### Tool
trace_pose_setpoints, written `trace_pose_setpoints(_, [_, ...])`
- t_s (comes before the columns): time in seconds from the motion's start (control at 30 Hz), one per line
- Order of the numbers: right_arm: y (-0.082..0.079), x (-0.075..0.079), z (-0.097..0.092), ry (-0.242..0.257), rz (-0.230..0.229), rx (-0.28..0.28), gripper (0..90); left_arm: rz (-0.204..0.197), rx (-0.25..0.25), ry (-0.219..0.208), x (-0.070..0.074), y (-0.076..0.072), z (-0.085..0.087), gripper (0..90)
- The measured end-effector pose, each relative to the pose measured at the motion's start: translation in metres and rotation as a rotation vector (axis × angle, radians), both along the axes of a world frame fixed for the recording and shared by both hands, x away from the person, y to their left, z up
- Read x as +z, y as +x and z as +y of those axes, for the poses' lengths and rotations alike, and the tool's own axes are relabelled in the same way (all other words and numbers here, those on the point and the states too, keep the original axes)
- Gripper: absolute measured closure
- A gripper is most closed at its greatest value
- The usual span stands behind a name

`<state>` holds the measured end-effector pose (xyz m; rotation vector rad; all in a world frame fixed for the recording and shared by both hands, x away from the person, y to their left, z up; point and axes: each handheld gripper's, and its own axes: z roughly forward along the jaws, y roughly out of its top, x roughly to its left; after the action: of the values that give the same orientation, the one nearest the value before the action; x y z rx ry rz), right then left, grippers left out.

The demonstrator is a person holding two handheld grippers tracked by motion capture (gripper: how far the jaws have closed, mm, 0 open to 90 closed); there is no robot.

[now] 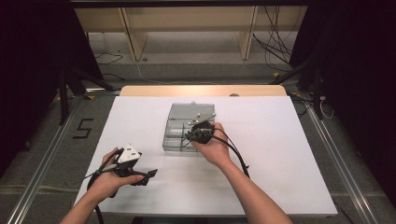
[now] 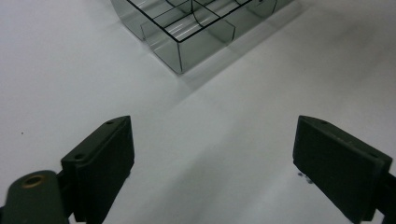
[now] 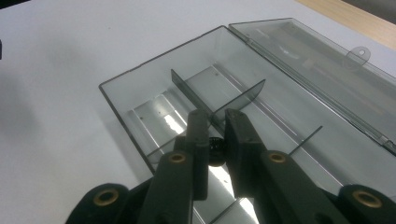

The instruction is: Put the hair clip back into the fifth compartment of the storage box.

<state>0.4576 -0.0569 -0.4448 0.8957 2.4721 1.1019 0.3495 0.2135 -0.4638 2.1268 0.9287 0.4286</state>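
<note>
Clear plastic compartment box (image 1: pixel 187 128) mid-table on the white sheet (image 1: pixel 280 154), lid flung open behind. Probably light, stiff, slippery, brittle at thin walls; best pinched on a divider's upper edge. Right gripper (image 3: pixel 215 123) dipped into the box, jaws pressed onto a thin divider (image 3: pixel 233 100). Left gripper (image 2: pixel 212 154) resting near the table's front, spread wide, holding nothing

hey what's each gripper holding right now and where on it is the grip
The right gripper is shut on a clear divider in the open plastic box, pinching its near end. The left gripper is open, holding nothing.
</note>
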Motion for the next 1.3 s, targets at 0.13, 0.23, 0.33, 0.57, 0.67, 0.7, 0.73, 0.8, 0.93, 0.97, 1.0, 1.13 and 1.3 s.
trace_pose_setpoints(0.13, [0.002, 0.0, 0.002, -0.004, -0.003, 0.002, 80.9, 0.0, -0.001, 0.001, 0.0, 0.0, 0.0, 12.1])
trace_pose_setpoints(0.23, [0.003, 0.0, 0.003, -0.003, -0.002, -0.003, 80.9, 0.0, -0.002, 0.002, 0.0, 0.0, 0.0, 12.1])
trace_pose_setpoints(0.33, [0.004, -0.001, 0.004, -0.006, 0.002, -0.004, 80.9, 0.0, -0.001, 0.0, 0.0, 0.0, 0.0, 12.1])
trace_pose_setpoints(0.57, [0.007, -0.002, 0.005, -0.011, 0.006, -0.012, 80.9, 0.0, -0.002, 0.001, 0.0, 0.0, 0.0, 12.1])
trace_pose_setpoints(0.67, [0.008, -0.002, 0.005, -0.01, 0.01, -0.016, 80.9, 0.0, -0.002, 0.001, 0.0, 0.0, 0.0, 12.1])
trace_pose_setpoints(0.7, [0.008, -0.002, 0.006, -0.014, 0.009, -0.012, 80.9, 0.0, -0.002, 0.0, 0.0, 0.0, 0.0, 12.1])
trace_pose_setpoints(0.73, [0.009, -0.002, 0.006, -0.015, 0.008, -0.011, 80.9, 0.0, -0.002, 0.001, 0.0, 0.0, 0.0, 12.0])
trace_pose_setpoints(0.8, [0.009, -0.003, 0.007, -0.016, 0.012, -0.013, 80.9, 0.001, -0.003, 0.001, 0.0, 0.0, 0.0, 12.1])
trace_pose_setpoints(0.93, [0.01, -0.003, 0.007, -0.018, 0.018, -0.019, 80.9, 0.001, -0.003, 0.001, 0.0, 0.0, 0.0, 12.1])
trace_pose_setpoints(0.97, [0.011, -0.003, 0.007, -0.018, 0.019, -0.02, 80.9, 0.001, -0.003, 0.001, 0.0, 0.0, 0.0, 12.1])
trace_pose_setpoints(1.0, [0.011, -0.003, 0.007, -0.019, 0.021, -0.019, 80.8, 0.001, -0.003, 0.001, 0.0, 0.0, 0.0, 12.1])
trace_pose_setpoints(1.13, [0.012, -0.005, 0.007, -0.022, 0.023, -0.021, 80.9, 0.001, -0.003, 0.001, 0.0, 0.0, 0.0, 12.1])
trace_pose_setpoints(1.3, [0.013, -0.006, 0.008, -0.023, 0.027, -0.021, 80.8, 0.001, -0.004, 0.001, 0.0, 0.0, 0.0, 12.1])
